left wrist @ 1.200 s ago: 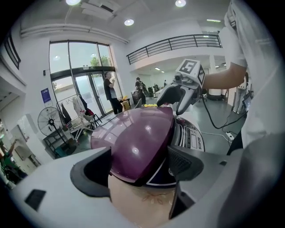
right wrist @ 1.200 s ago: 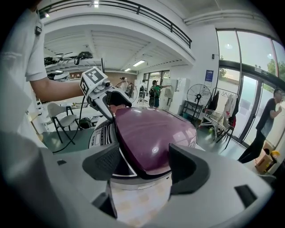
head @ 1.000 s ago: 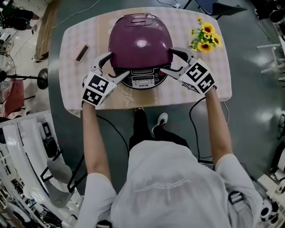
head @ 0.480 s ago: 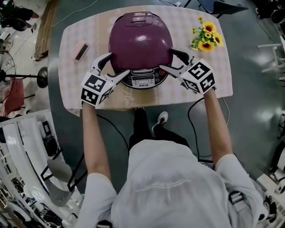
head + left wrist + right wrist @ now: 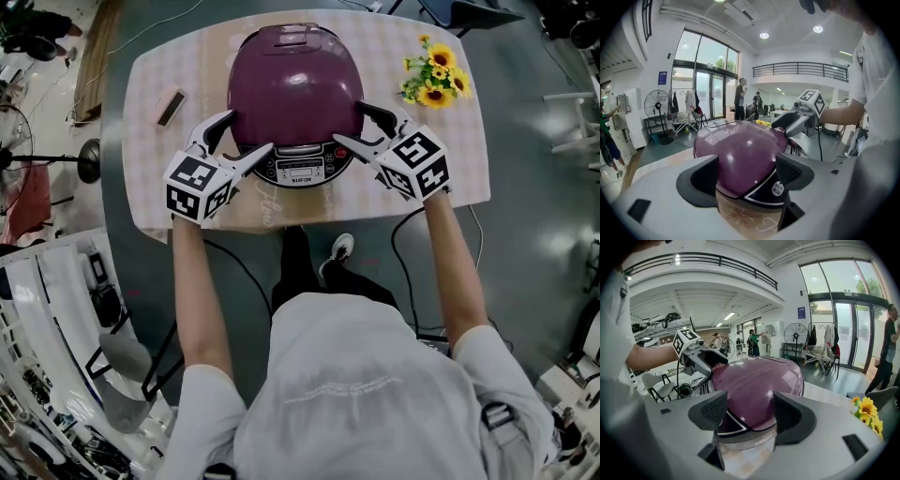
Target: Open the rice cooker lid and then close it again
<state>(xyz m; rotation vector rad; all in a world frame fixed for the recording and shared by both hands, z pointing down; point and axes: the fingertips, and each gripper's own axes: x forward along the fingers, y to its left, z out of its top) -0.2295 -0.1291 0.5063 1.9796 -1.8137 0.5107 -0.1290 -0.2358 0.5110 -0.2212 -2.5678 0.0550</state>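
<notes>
The rice cooker (image 5: 295, 89) stands on the table with its purple domed lid down and its control panel (image 5: 302, 169) facing me. My left gripper (image 5: 246, 134) is open at the cooker's front left corner, one finger along the side and one by the panel. My right gripper (image 5: 352, 125) mirrors it at the front right corner. Its jaws are closing slightly, with the cooker's corner between them and the pads not pressing on it. In the left gripper view the lid (image 5: 740, 154) fills the gap between the jaws (image 5: 745, 176). The right gripper view shows the same lid (image 5: 759, 380) beyond its gripper (image 5: 750, 416).
The pale checked table (image 5: 178, 202) carries a bunch of sunflowers (image 5: 433, 80) at the back right and a small pink box (image 5: 171, 108) at the back left. A black cable runs over the floor near my feet. Several people stand far back in the hall.
Both grippers have rolled a little about their own axes, so the marker cubes sit turned. Neither hand has shifted along the cooker. The lid stays down.
</notes>
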